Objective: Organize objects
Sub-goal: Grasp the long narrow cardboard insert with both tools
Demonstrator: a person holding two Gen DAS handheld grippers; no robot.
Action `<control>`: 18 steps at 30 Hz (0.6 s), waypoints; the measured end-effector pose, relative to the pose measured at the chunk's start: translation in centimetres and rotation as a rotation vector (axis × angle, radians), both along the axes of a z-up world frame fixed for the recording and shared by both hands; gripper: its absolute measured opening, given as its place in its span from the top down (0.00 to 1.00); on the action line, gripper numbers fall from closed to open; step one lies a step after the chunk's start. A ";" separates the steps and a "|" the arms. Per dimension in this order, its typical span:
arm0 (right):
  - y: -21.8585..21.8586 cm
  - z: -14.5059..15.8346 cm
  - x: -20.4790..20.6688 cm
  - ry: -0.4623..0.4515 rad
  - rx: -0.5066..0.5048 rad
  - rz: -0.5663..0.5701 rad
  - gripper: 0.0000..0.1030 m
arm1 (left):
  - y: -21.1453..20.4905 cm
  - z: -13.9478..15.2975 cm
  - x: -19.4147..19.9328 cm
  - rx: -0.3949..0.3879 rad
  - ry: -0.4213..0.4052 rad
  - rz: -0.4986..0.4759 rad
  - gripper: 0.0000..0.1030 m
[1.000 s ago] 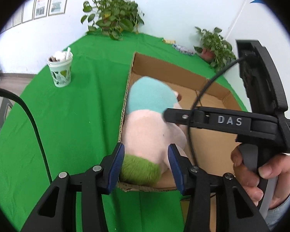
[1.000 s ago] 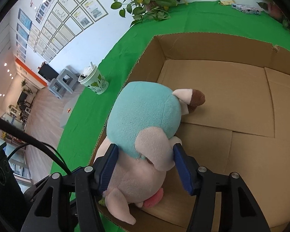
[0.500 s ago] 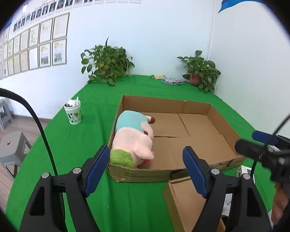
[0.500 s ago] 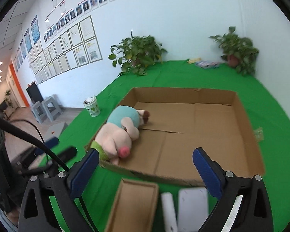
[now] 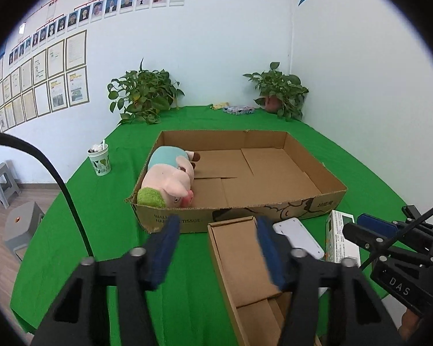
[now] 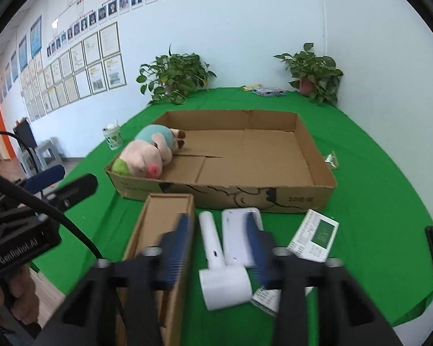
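A pink plush pig [image 5: 168, 179] with a teal shirt and green tuft lies in the left near corner of a large open cardboard box [image 5: 314, 170]; it also shows in the right wrist view [image 6: 146, 155]. My left gripper [image 5: 216, 252] is open and empty above a small open cardboard box [image 5: 239, 262]. My right gripper [image 6: 220, 245] is open and empty above a white hammer-shaped device [image 6: 216, 262], a white flat device [image 6: 239, 236] and a white-green carton [image 6: 314, 235].
A paper cup [image 5: 99, 161] stands left of the large box. Potted plants [image 5: 143, 96] [image 5: 278, 92] and a tissue pack [image 5: 238, 110] sit at the far table edge. A foil wrapper [image 6: 332, 160] lies right of the box. Stools stand on the floor at left.
Both grippers let go of the plush pig in the large box, pulled back toward the near table edge, and narrowed their opening somewhat. The pig stays in the box.
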State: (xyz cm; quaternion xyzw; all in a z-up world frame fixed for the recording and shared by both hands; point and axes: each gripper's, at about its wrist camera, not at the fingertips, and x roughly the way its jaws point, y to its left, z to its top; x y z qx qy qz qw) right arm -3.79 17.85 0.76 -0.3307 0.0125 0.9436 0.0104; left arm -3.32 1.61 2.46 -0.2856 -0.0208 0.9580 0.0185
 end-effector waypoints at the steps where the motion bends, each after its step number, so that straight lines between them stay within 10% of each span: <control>1: 0.1 -0.1 0.1 0.001 -0.002 0.001 0.76 | 0.0 -0.2 -0.1 0.002 -0.022 0.009 0.88; 3: 0.2 0.0 0.5 0.014 -0.005 -0.005 0.74 | 0.0 -0.5 -0.1 -0.007 -0.028 0.023 0.88; 5: 0.3 0.2 0.9 0.029 -0.001 -0.015 0.49 | 0.3 -0.2 0.4 -0.006 0.003 0.002 0.85; 6: 0.4 0.4 1.1 0.044 -0.004 -0.013 0.24 | 0.4 -0.1 0.6 -0.005 0.015 -0.005 0.66; 7: 0.5 0.5 1.3 0.059 -0.005 -0.010 0.17 | 0.5 0.1 0.9 -0.002 0.028 -0.014 0.29; 9: 0.5 0.6 1.4 0.060 0.012 -0.010 0.17 | 0.3 0.2 1.5 0.023 0.072 -0.011 0.06; 18: 0.6 -0.6 1.0 0.025 0.015 0.056 0.17 | -0.8 -1.2 1.0 0.101 0.014 -0.001 0.06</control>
